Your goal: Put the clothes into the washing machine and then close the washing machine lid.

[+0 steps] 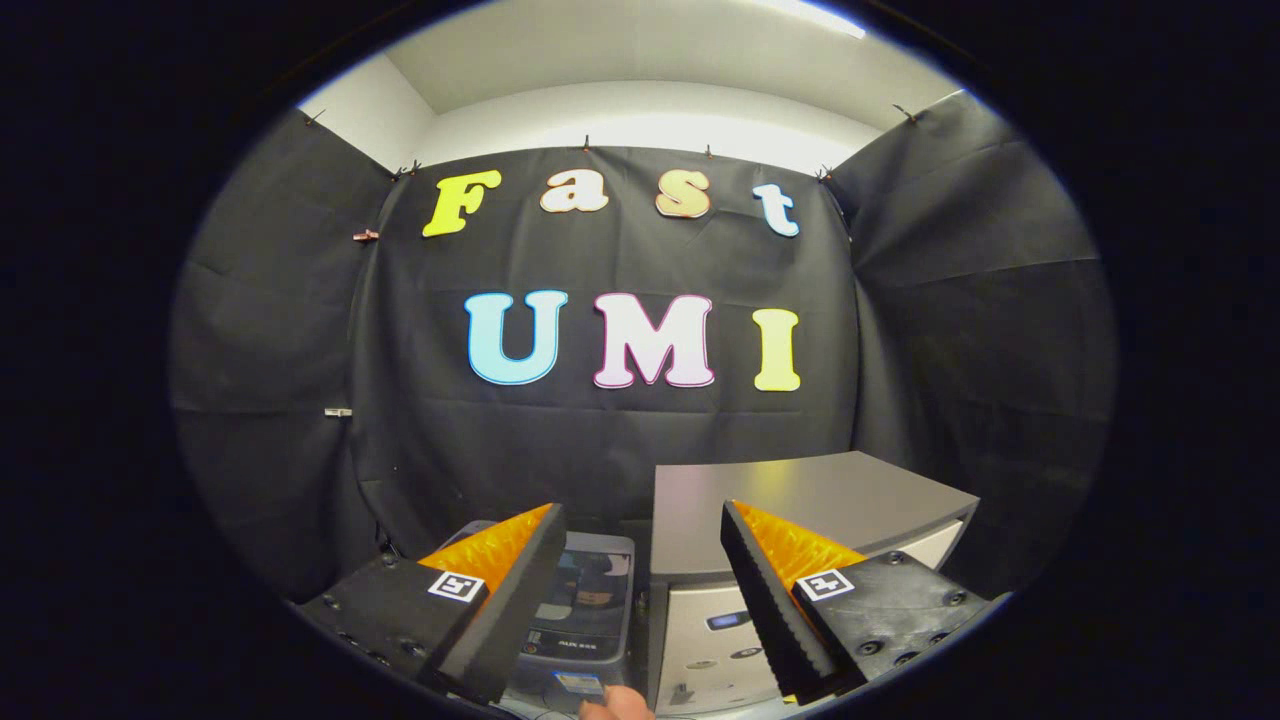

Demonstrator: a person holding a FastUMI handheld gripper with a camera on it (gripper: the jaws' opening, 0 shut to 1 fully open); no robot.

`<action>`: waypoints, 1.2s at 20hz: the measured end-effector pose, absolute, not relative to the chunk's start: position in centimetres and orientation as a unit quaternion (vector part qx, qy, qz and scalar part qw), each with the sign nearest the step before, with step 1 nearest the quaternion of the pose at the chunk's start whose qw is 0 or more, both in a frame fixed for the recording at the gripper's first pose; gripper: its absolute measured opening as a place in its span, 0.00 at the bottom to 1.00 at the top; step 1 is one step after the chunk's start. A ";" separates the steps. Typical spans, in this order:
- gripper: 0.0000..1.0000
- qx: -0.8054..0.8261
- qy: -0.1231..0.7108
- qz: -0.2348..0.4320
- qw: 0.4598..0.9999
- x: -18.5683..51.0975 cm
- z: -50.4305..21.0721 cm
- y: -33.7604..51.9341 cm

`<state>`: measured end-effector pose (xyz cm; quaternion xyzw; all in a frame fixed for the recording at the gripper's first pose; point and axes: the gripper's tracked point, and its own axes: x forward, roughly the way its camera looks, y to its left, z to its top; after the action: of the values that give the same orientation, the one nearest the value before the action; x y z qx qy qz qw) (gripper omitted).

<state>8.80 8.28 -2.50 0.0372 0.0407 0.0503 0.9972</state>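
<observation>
My gripper (641, 508) is open, and nothing sits between its black, orange-backed fingers (500, 610). Low between them, just beyond the left finger, stands a small grey top-loading washing machine (592, 600) with a dark see-through lid that lies flat. Blurred coloured shapes show through or on the lid, and I cannot tell whether they are clothes. A fingertip of a person's hand (615, 704) shows below the machine, close to the fingers' base.
A larger white appliance with a flat grey top (800, 495) and a front panel (720, 625) stands beside the small machine on its right, partly behind the right finger. Black cloth walls close the booth behind and on both sides.
</observation>
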 end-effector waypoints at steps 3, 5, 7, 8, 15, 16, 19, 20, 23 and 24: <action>0.98 0.041 0.033 0.037 0.998 7.2 -2.0 6.6; 0.97 0.046 0.037 0.032 0.998 6.7 -2.4 6.3; 0.97 0.047 0.040 0.030 0.998 6.6 -2.8 6.4; 0.97 0.043 0.039 0.034 0.998 6.4 -2.7 6.8; 0.97 0.029 0.036 0.053 0.998 6.2 -2.5 9.2; 0.97 0.027 0.034 0.054 0.998 6.2 -2.4 9.3; 0.98 0.021 0.028 0.055 0.998 5.8 -2.1 9.5; 0.97 0.021 0.026 0.054 0.998 5.7 -2.0 9.5; 0.97 0.020 0.024 0.056 0.998 5.5 -1.8 9.8; 0.97 0.018 0.025 0.054 0.998 5.6 -1.8 9.7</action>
<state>5.58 9.70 -1.83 0.0176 0.0255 0.0541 0.9981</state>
